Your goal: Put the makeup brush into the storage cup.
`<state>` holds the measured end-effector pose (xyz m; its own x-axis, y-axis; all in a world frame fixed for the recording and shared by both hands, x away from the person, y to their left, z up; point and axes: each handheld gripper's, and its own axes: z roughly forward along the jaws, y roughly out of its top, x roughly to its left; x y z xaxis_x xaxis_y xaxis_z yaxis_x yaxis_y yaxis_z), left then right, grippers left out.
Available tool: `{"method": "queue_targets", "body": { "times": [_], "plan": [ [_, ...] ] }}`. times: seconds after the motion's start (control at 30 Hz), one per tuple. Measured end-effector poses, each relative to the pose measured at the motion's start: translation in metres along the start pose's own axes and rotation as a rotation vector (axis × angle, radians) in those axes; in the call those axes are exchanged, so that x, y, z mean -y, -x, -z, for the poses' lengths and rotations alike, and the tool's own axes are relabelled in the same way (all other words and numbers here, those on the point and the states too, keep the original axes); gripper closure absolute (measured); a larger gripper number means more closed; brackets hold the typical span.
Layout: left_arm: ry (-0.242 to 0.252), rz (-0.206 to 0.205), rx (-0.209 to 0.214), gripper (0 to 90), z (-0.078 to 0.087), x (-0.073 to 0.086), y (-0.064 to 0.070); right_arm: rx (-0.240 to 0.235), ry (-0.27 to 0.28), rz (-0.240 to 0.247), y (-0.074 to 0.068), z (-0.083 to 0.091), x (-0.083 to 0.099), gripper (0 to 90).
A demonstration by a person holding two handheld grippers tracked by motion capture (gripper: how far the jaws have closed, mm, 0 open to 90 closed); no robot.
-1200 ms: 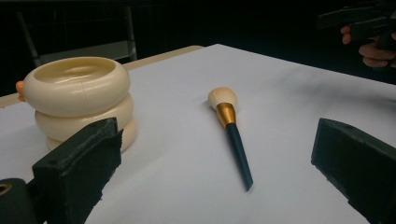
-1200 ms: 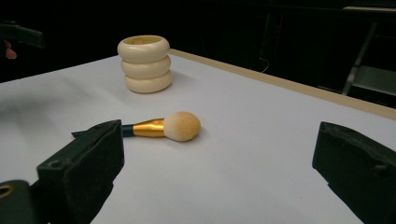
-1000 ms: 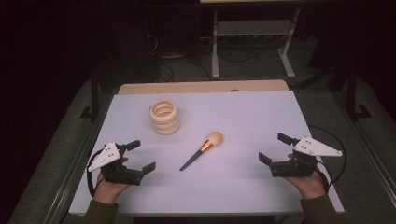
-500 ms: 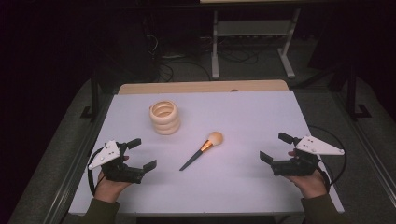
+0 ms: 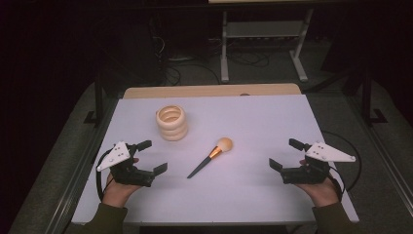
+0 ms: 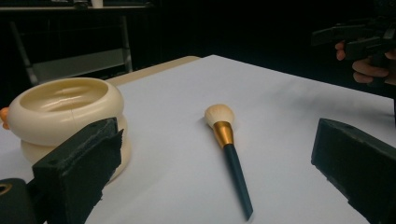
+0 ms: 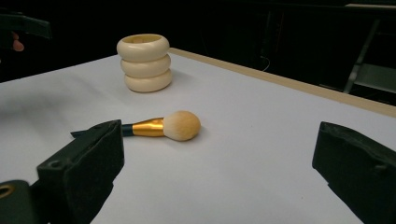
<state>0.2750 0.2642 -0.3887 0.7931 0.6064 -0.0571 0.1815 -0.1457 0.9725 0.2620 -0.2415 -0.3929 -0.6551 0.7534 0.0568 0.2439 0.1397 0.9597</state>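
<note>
A makeup brush [image 5: 210,156] with a cream head, gold ferrule and dark handle lies flat near the middle of the white table [image 5: 253,122]; it also shows as the brush [image 6: 229,154] and the brush [image 7: 161,127] in the gripper views. A cream ribbed holder [image 5: 171,123] stands upright behind and left of it, seen again as the holder [image 6: 65,116] and the holder [image 7: 144,62]. My left gripper [image 5: 152,157] rests open at the front left, jaws wide and empty. My right gripper [image 5: 287,155] rests open at the front right, also empty.
A wooden strip [image 5: 209,90] borders the table's far edge. Beyond it stand a metal frame [image 5: 263,39] and floor cables in the dark. Bare white surface lies between the brush and each gripper.
Both hands have shifted only slightly; the brush and the holder stay where they were, and both grippers remain open.
</note>
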Motion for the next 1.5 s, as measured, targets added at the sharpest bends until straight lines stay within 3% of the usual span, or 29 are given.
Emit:
{"method": "queue_targets", "body": {
  "times": [0.5,0.83,1.5],
  "plan": [
    [-0.01,-0.002,-0.003,1.4,-0.008,-0.005,-0.003,-0.004,0.011,0.008,-0.003,-0.003,-0.002,1.6],
    [-0.019,0.012,0.023,1.4,-0.018,-0.009,-0.003,-0.003,0.004,0.006,-0.004,-0.003,-0.004,1.7],
    [-0.039,-0.019,0.056,1.4,-0.044,-0.021,-0.001,-0.005,-0.002,0.011,-0.004,-0.005,-0.005,3.7]
  ]
}}
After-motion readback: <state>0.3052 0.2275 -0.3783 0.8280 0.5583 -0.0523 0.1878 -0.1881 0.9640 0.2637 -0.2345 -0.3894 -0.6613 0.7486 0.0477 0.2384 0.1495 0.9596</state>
